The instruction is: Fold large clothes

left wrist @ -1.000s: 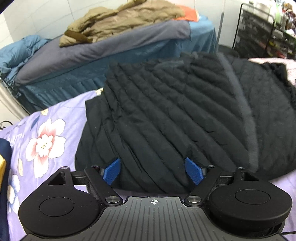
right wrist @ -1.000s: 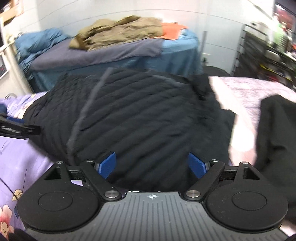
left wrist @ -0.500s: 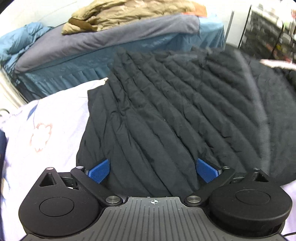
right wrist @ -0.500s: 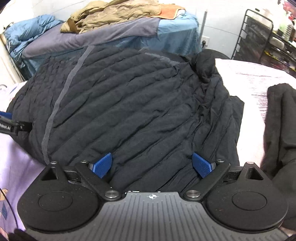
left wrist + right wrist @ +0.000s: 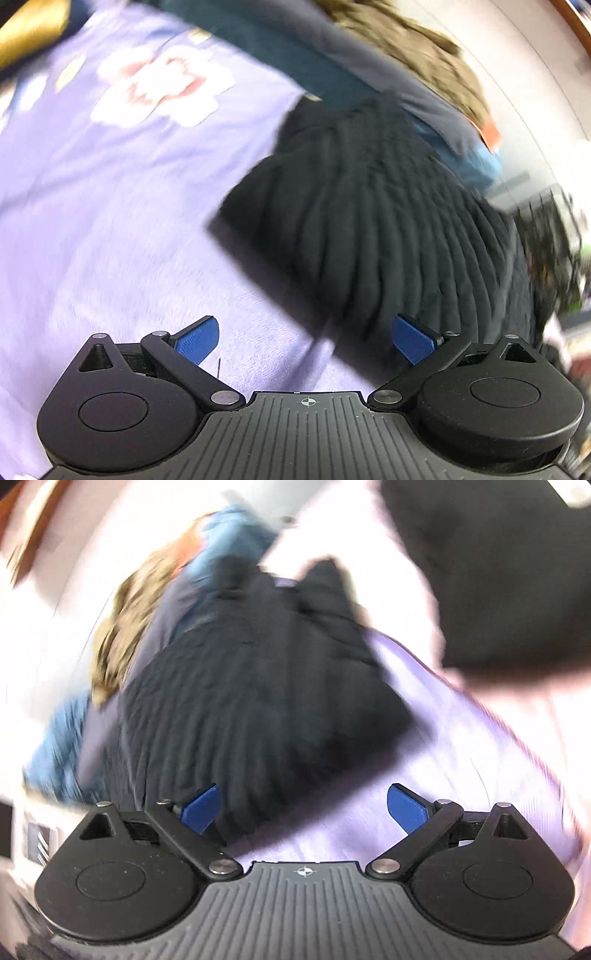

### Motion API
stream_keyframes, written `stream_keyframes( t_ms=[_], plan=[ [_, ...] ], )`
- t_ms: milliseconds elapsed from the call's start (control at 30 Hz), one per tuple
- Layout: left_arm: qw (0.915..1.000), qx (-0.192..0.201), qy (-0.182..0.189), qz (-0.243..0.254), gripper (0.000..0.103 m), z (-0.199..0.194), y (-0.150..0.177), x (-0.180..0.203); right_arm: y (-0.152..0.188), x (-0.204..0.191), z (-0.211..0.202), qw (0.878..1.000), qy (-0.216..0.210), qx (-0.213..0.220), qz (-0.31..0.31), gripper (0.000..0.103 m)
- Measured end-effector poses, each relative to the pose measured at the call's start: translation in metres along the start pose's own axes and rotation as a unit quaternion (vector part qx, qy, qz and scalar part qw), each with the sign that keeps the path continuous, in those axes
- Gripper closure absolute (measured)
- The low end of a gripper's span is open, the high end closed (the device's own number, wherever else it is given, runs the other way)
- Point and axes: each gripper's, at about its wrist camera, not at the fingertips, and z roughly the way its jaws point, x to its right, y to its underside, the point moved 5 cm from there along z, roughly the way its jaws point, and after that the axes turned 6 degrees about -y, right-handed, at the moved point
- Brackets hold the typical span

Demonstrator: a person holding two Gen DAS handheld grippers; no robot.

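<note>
**Both grippers wide over the black jacket's corners**

Left wrist view: your left gripper (image 5: 306, 341) has its jaws spread wide, with nothing pinched between the blue pads (image 5: 195, 341). The picture is blurred and tilted. The black quilted jacket (image 5: 388, 221) lies on the lilac flowered bedspread (image 5: 110, 221), and one of its corners points toward the left side of the picture. The right-hand pad sits over the jacket's near edge; the left-hand pad is over bare bedspread. Whether either pad touches cloth, you cannot tell. Beyond the jacket runs a second bed in blue and grey covers (image 5: 369, 74), with a tan garment (image 5: 424, 51) heaped on top.

Right wrist view: your right gripper (image 5: 303, 808) is also wide and holds nothing. Its left-hand pad (image 5: 201, 808) is over the jacket (image 5: 251, 701), the right-hand one over the bedspread (image 5: 443, 757). The jacket's other corner points to the right. Another dark garment (image 5: 498, 572) lies on the bedspread toward the upper right, apart from the jacket. The tan garment (image 5: 125, 627) and blue covers (image 5: 229, 542) show, smeared, at the upper left.
</note>
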Motion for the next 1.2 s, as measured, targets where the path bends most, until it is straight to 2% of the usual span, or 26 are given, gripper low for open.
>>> stream_keyframes(
  t_ms=[67,167,300,433,633,767,900,1067,1100,1200],
  plan=[
    [0.9991,0.003,0.014,-0.040,0.000,0.004,-0.003,-0.007,0.000,0.015,0.001,0.999,-0.014,0.004,0.048,0.008],
    [0.9974,0.011,0.028,-0.065,0.000,0.011,-0.008,-0.006,0.000,0.026,0.004,0.995,-0.036,0.006,0.093,0.008],
    [0.9918,0.014,0.055,-0.115,0.000,0.026,-0.013,-0.005,-0.002,0.025,0.013,0.992,-0.061,0.005,0.106,0.008],
    [0.9866,0.006,0.070,-0.147,0.000,0.044,-0.017,0.001,-0.007,0.029,0.028,0.988,-0.073,0.025,0.134,0.008],
    [0.9799,0.012,0.090,-0.178,0.000,0.062,-0.024,0.009,-0.011,0.033,0.047,0.982,-0.097,0.045,0.155,0.010],
    [0.9685,0.017,0.118,-0.219,0.000,0.071,-0.028,0.013,-0.020,0.030,0.055,0.980,-0.108,0.061,0.156,0.011],
    [0.9603,0.017,0.125,-0.249,0.000,0.079,-0.029,0.017,-0.030,0.030,0.065,0.972,-0.120,0.082,0.183,0.011],
    [0.9409,0.015,0.131,-0.312,0.000,0.083,-0.029,0.013,-0.039,0.028,0.076,0.968,-0.121,0.096,0.199,0.010],
    [0.9390,0.015,0.131,-0.318,0.000,0.083,-0.028,0.012,-0.041,0.028,0.078,0.966,-0.121,0.099,0.204,0.011],
    [0.9402,0.014,0.126,-0.316,0.000,0.080,-0.026,0.009,-0.041,0.031,0.080,0.966,-0.109,0.099,0.213,0.026]
  ],
)
